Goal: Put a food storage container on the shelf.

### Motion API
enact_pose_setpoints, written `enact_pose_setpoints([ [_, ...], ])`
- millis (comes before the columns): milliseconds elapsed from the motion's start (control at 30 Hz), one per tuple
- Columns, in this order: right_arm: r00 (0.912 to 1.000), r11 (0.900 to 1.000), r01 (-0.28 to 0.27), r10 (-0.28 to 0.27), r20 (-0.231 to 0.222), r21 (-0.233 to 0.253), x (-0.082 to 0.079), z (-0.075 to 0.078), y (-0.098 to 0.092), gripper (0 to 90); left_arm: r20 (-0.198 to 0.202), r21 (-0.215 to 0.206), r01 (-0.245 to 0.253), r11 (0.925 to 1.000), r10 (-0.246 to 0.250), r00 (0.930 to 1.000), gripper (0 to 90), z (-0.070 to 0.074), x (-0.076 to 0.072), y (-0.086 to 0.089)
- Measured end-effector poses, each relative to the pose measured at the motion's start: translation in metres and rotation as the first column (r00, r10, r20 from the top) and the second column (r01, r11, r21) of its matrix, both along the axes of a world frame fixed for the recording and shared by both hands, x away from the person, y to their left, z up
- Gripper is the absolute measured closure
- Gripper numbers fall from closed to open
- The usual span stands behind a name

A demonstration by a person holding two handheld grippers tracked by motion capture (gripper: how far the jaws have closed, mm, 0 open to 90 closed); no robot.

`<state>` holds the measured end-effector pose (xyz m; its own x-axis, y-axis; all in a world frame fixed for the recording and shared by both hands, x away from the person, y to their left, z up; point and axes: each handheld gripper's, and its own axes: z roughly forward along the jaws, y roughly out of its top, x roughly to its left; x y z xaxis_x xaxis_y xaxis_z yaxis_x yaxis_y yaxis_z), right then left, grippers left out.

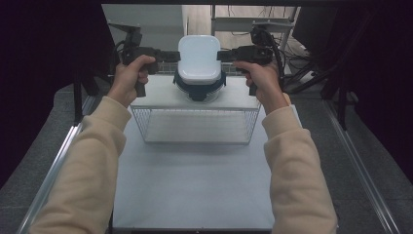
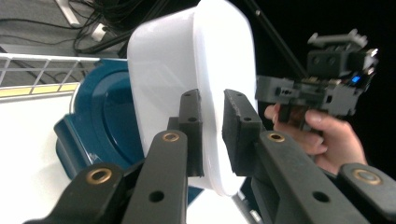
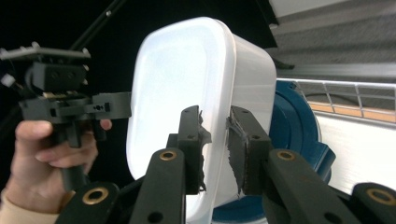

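From above, the white rounded plastic container [image 1: 198, 58] sat over a dark blue round lid [image 1: 199, 87] on a white wire shelf [image 1: 195, 100] atop the white table [image 1: 195, 180]. The left gripper [image 2: 212, 126] pinched its rim. The right gripper [image 3: 215, 140] pinched the opposite rim. No readable writing.

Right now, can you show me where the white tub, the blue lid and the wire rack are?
white tub [image 1: 198, 57], high view, middle of its flat top face.
blue lid [image 2: 105, 116], left gripper view, its inner blue face.
wire rack [image 1: 195, 126], high view, front mesh wall.
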<state>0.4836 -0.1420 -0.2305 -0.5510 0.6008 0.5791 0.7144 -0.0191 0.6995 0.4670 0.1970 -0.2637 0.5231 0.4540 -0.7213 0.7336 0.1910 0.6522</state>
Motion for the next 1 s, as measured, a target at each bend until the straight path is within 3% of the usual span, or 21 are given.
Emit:
enact_pose_setpoints([
  [133, 0.9985, 0.998, 0.023, -0.021, -0.050, 0.050, 0.010, -0.007, -0.002, 73.2, -0.016, -0.053, -0.019, 0.9984, 0.018, 0.9997, 78.0, -0.007, 0.009, 0.000],
  [400, 0.9943, 0.993, 0.059, -0.049, -0.095, 0.100, 0.026, -0.017, -0.002, 72.4, -0.068, -0.093, -0.059, 0.9939, 0.053, 0.9963, 76.1, -0.019, 0.021, 0.001],
  [533, 0.9929, 0.990, 0.056, -0.042, -0.112, 0.126, 0.031, -0.022, -0.004, 71.7, -0.077, -0.119, -0.046, 0.9918, 0.037, 0.9963, 75.6, -0.023, 0.024, 0.003],
  [900, 0.9930, 0.991, 0.054, -0.041, -0.111, 0.121, 0.030, -0.022, -0.004, 69.3, -0.068, -0.108, -0.038, 0.9934, 0.031, 0.9972, 71.6, -0.023, 0.023, 0.001],
  [1000, 0.9935, 0.992, 0.048, -0.036, -0.108, 0.114, 0.029, -0.021, -0.002, 61.0, -0.055, -0.099, -0.031, 0.9946, 0.026, 0.9982, 67.6, -0.022, 0.022, 0.000],
])
